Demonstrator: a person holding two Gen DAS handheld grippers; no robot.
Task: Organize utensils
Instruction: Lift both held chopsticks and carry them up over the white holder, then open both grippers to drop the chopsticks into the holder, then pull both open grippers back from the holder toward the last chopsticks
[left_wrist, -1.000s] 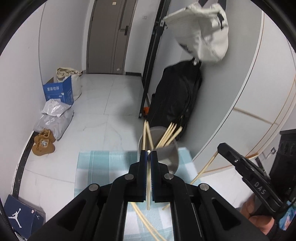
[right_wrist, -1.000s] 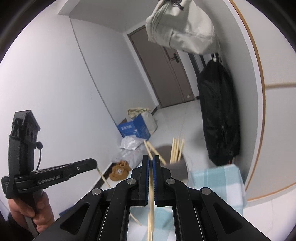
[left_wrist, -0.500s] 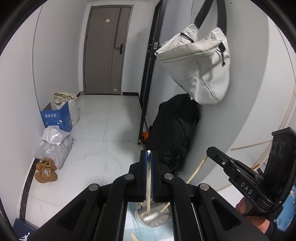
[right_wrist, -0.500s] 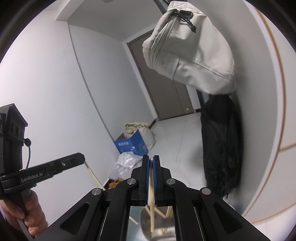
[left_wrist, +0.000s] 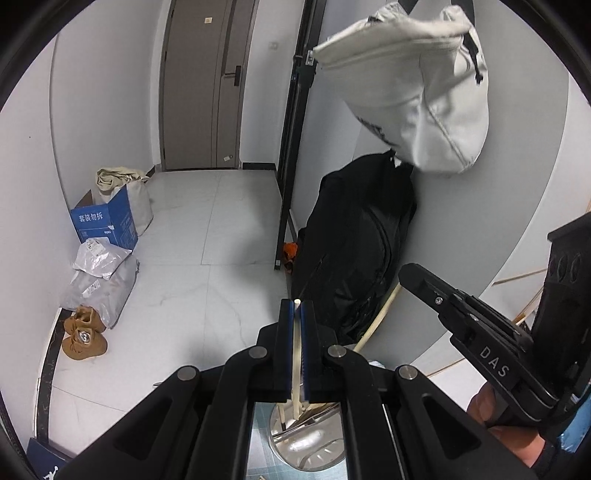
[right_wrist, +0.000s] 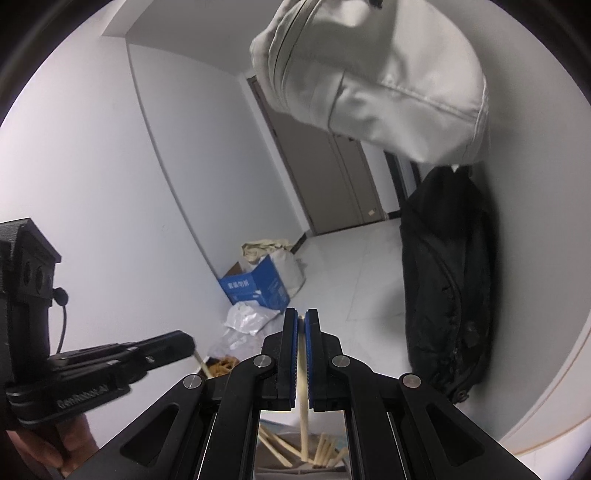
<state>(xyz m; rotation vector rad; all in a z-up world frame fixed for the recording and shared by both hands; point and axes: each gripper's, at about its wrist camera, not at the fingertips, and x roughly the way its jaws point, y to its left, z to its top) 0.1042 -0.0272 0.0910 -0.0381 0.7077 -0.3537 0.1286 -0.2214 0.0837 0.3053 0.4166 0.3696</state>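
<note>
Both grippers are clamped shut, each on a single wooden chopstick: the left gripper (left_wrist: 296, 306) pinches its chopstick (left_wrist: 295, 354) between the blue pads, and the right gripper (right_wrist: 303, 317) does the same with its own chopstick (right_wrist: 303, 387). Compared with a second ago, the checked cloth and the metal holder have slid from ahead of the left fingers to beneath them. The steel utensil holder (left_wrist: 314, 443) now sits directly below the left jaws, the held stick's lower end dipping into it among other chopsticks (right_wrist: 325, 450). A grey bag (left_wrist: 417, 88) hangs above and ahead of both tools, nearer than before.
</note>
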